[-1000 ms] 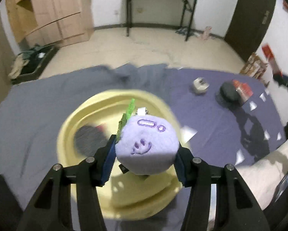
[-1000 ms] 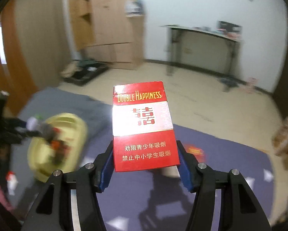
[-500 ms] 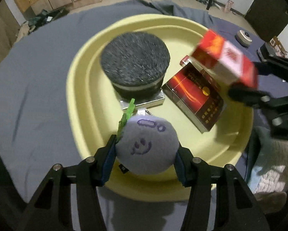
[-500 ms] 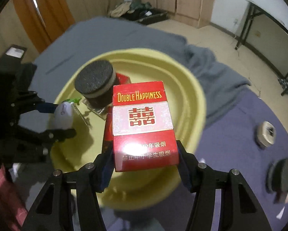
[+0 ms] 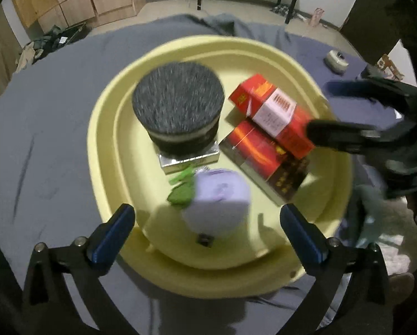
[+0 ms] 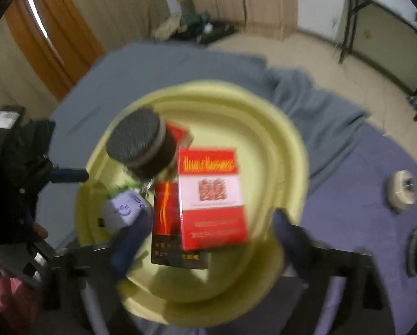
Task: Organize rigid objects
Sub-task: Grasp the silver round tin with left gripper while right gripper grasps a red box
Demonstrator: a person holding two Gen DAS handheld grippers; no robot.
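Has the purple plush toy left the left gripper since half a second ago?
Yes. The purple plush toy now lies in the yellow basin, beside the silver box; the left gripper stands open around it.

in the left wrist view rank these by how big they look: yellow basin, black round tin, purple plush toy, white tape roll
1. yellow basin, by far.
2. black round tin.
3. purple plush toy, nearer the camera and blurred, so close to the tin.
4. white tape roll, smallest, but also farthest.

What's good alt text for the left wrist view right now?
The open left gripper hovers over a yellow tray on a grey cloth, with a purple plush toy lying between its spread fingers. The tray also holds a dark round tin and two red cigarette packs, the upper pack between the right gripper's fingers.
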